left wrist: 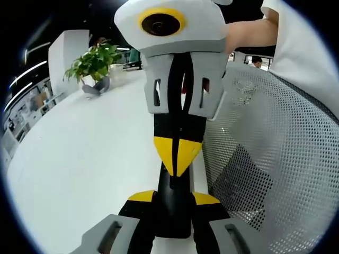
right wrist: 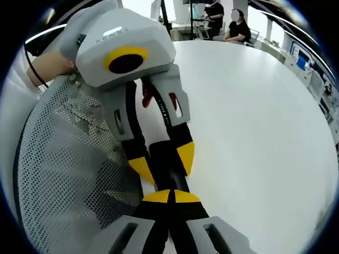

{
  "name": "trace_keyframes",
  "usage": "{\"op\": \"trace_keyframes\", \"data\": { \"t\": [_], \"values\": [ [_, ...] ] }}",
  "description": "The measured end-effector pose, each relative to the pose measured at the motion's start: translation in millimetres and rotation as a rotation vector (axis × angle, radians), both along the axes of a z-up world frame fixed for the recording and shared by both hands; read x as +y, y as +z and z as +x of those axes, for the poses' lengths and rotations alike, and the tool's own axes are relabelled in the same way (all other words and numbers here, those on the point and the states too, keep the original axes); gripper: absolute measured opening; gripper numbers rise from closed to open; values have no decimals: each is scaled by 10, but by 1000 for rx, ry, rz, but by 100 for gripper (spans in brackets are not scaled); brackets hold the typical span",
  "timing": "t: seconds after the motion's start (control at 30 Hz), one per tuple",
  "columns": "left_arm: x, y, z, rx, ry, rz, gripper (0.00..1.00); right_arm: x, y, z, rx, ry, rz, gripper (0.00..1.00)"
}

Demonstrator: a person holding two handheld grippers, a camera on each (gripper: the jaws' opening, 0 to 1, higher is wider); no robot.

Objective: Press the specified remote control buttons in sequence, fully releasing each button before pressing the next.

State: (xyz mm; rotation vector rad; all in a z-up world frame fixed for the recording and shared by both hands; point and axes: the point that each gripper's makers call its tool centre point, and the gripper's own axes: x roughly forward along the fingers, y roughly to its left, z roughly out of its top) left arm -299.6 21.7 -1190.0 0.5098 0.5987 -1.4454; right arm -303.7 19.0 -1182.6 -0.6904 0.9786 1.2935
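The remote control (left wrist: 174,203), a slim black bar, is lying lengthwise between the left gripper's (left wrist: 174,197) yellow-tipped jaws, which are closing in on its two long sides and gripping it. Its far end is pointing straight ahead of those jaws toward the right gripper (left wrist: 178,153), whose own yellow tips are pressing together narrowly and touching down on the remote's upper face. In the right gripper view the remote (right wrist: 168,166) is running forward from the right gripper's (right wrist: 170,197) closed tips, into the left gripper's (right wrist: 161,159) jaws, which are clasping it from either side. Under everything a white table (left wrist: 90,159) is spreading out. Just beside the jaws a white mesh chair back (left wrist: 265,159) is standing at the table's edge. Far ahead of the left jaws a potted green plant (left wrist: 95,66) is sitting on the table. Beyond the right jaws, past the table, two people (right wrist: 226,24) are sitting.
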Motion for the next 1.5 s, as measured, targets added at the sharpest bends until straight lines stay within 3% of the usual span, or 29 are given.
{"op": "trace_keyframes", "data": {
  "t": [0.33,0.37,0.4,0.57,0.67,0.73,0.77,0.83,1.03,1.13,1.27,1.37,1.43,1.47,1.5],
  "values": [
    [3,-3,-10,-2,-4,6,25,18,-13,8,-40,4,-42,0],
    [3,-5,-10,-2,-5,7,25,11,-12,12,-73,77,-58,0],
    [3,-6,-9,-3,-6,8,25,12,-17,0,-80,91,-61,0],
    [2,-10,-12,-6,-8,8,25,7,-15,6,-69,61,-54,0],
    [2,-10,-12,-8,-8,10,25,7,12,3,-42,30,-12,0],
    [1,-10,-12,-4,-5,11,25,14,27,31,-81,30,-6,0],
    [1,-10,-12,-4,-5,11,25,38,25,21,-102,85,-9,0],
    [0,-10,-12,-2,-5,14,25,74,-7,-45,-65,78,-7,0],
    [-5,-12,-9,-5,2,17,25,58,-10,-18,-78,92,-13,0],
    [-1,-13,0,9,10,-13,25,71,-17,-8,-22,78,-42,0],
    [-4,-11,12,16,14,-21,25,72,-25,-24,-10,187,-78,0],
    [-7,-22,16,10,7,-17,25,65,-21,-5,12,157,-72,0],
    [-10,-30,28,14,10,-12,25,61,-25,3,15,70,-71,0],
    [-10,-34,31,10,8,-10,25,65,-26,6,-4,62,-76,0],
    [-13,-38,33,7,9,-6,25,67,-24,8,-61,93,-90,0]
  ]
}}
